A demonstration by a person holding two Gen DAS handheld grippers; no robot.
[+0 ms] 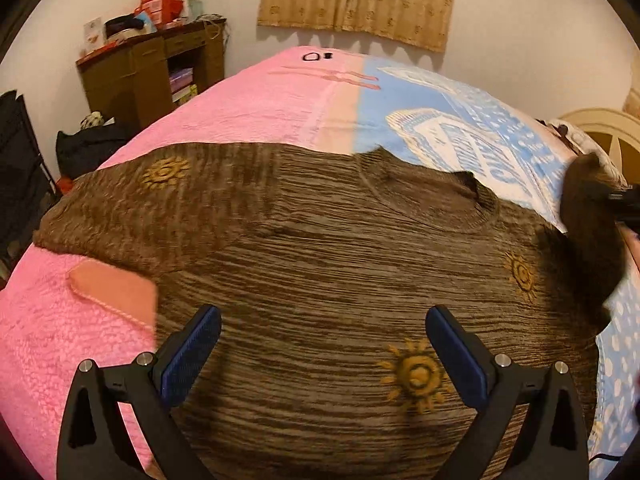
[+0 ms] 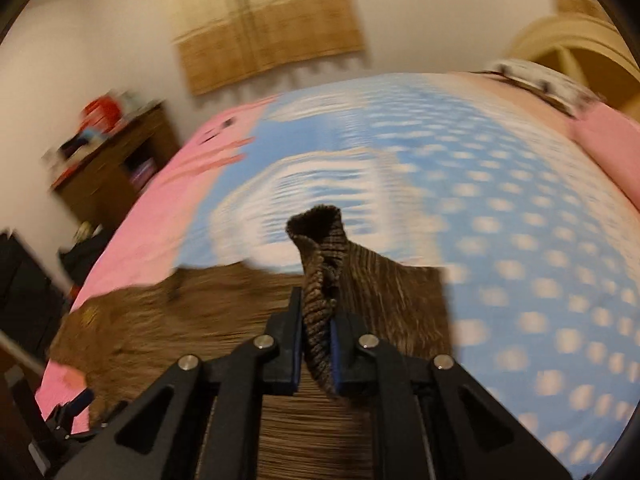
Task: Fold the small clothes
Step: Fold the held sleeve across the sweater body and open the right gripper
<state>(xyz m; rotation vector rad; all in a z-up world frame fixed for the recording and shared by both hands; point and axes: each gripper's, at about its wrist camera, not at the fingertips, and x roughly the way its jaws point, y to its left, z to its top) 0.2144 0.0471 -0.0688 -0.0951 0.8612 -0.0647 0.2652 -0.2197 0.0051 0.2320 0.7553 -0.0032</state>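
A brown striped sweater (image 1: 320, 240) with yellow sun motifs lies spread flat on the bed, neckline toward the far side. My left gripper (image 1: 323, 314) hovers open over its lower body, with nothing between the blue pads. In the right wrist view my right gripper (image 2: 318, 308) is shut on the ribbed cuff (image 2: 320, 232) of the right sleeve, which sticks up past the fingertips. The lifted sleeve (image 1: 588, 220) shows at the right edge of the left wrist view. The right wrist view is motion-blurred.
The bed carries a pink and blue fleece blanket (image 1: 240, 108). A wooden cabinet (image 1: 152, 76) with clutter on top stands at the far left wall, with a dark bag (image 1: 88, 144) beside it. A curtain (image 1: 356, 0) hangs behind the bed. A cream headboard (image 1: 608, 132) is at the right.
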